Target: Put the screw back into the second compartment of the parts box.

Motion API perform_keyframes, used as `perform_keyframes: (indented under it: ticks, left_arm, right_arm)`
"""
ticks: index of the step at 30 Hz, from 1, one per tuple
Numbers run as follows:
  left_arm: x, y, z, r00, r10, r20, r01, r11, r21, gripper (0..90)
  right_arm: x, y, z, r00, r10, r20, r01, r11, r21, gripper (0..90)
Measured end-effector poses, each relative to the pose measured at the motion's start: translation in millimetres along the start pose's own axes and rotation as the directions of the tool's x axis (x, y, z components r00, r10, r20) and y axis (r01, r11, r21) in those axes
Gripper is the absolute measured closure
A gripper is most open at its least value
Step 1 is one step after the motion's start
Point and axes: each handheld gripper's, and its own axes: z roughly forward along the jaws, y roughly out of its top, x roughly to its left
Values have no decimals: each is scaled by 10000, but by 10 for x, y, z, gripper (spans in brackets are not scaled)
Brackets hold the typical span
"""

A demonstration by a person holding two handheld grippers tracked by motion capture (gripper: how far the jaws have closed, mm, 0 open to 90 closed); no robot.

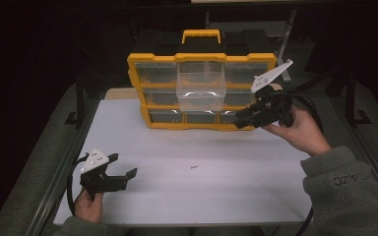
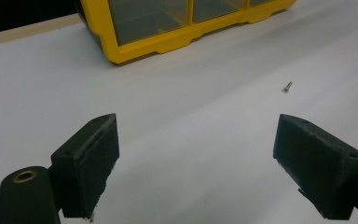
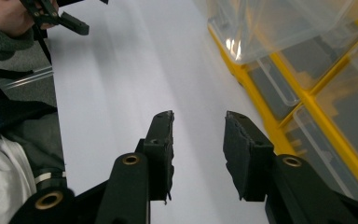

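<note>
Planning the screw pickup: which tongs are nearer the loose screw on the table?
Left, narrowly. The left tongs sit open to the left of the screw, level with it; the right tongs are up by the yellow organizer, farther back.

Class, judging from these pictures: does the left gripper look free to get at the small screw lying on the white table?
Probably yes. The left gripper is open, and only bare white table lies between its jaws and the screw.

Yellow drawer organiser (image 1: 142,83) stands upright — one clear drawer (image 1: 201,86) pulled out — tiny screw (image 1: 194,167) lies apart.
</note>
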Motion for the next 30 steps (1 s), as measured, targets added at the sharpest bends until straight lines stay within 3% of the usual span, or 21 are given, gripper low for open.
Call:
perform_keyframes:
  ticks: [8,16,23,30]
  left_arm:
    - [-5,1,3,10000,12,46,-11,10000,-9,139]
    - [-5,-2,1,9999,-84,64,84,10000,-47,139]
    - [-19,-4,11,9999,-131,102,131,9999,-37,139]
    - [-13,0,1,9999,-75,85,75,10000,-46,139]
  right_arm:
    - [15,-208,316,9998,-99,-144,103,9996,260,596]
    - [16,-379,657,9989,106,-447,-84,9988,484,565]
    - [43,-476,896,9968,317,-728,-270,9975,648,547]
    - [105,-520,1233,9960,120,-880,-32,9951,992,540]
